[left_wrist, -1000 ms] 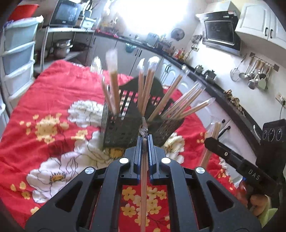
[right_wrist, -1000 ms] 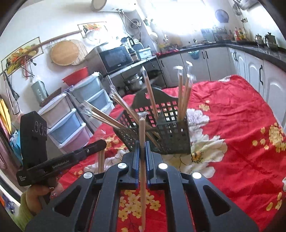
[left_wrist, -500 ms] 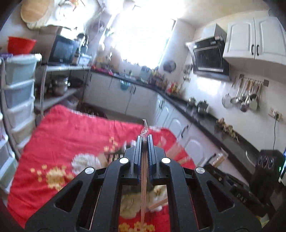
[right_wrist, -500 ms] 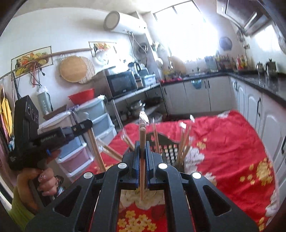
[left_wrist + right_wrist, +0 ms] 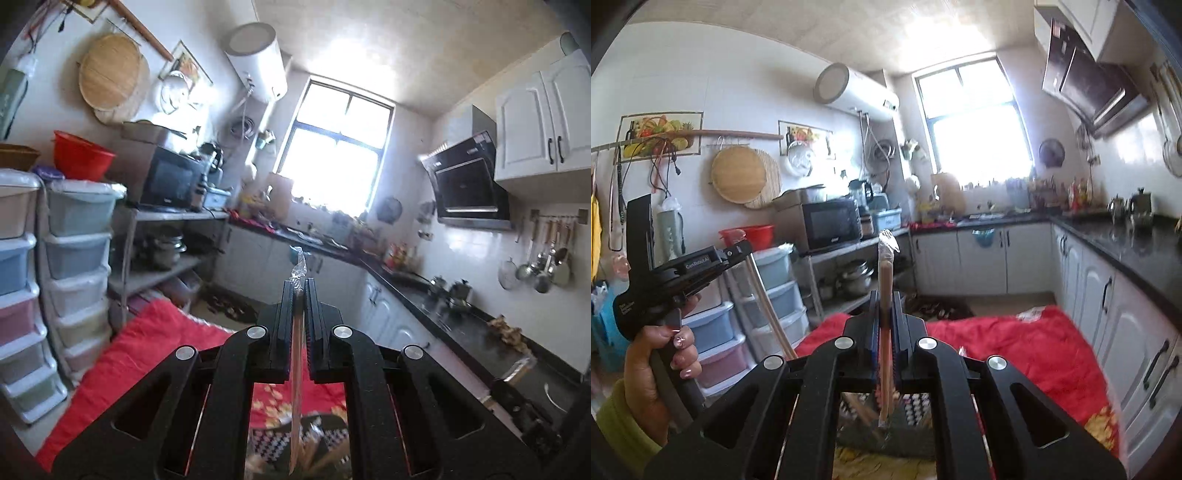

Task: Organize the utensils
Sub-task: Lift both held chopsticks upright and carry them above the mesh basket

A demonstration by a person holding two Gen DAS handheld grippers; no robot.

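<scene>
My left gripper (image 5: 297, 288) is shut on a pair of wrapped chopsticks (image 5: 296, 354) that runs down between the fingers toward the black utensil basket (image 5: 332, 439) below. My right gripper (image 5: 885, 299) is shut on another wrapped chopstick pair (image 5: 885, 266), held upright with its lower end over the basket (image 5: 916, 410). The left gripper also shows in the right wrist view (image 5: 738, 249), raised at the left, with its chopsticks (image 5: 768, 306) slanting down. Both grippers are tilted up, high above the red flowered table (image 5: 1034, 354).
Stacked plastic drawers (image 5: 79, 273) stand left of the table. A metal shelf with a microwave (image 5: 831, 225) is behind it. White cabinets with a dark counter (image 5: 1126, 254) run along the right and back.
Both grippers have tilted upward and lifted, each still holding its chopsticks. The basket with its chopsticks has dropped from mid-view to the bottom edge, mostly hidden behind the fingers.
</scene>
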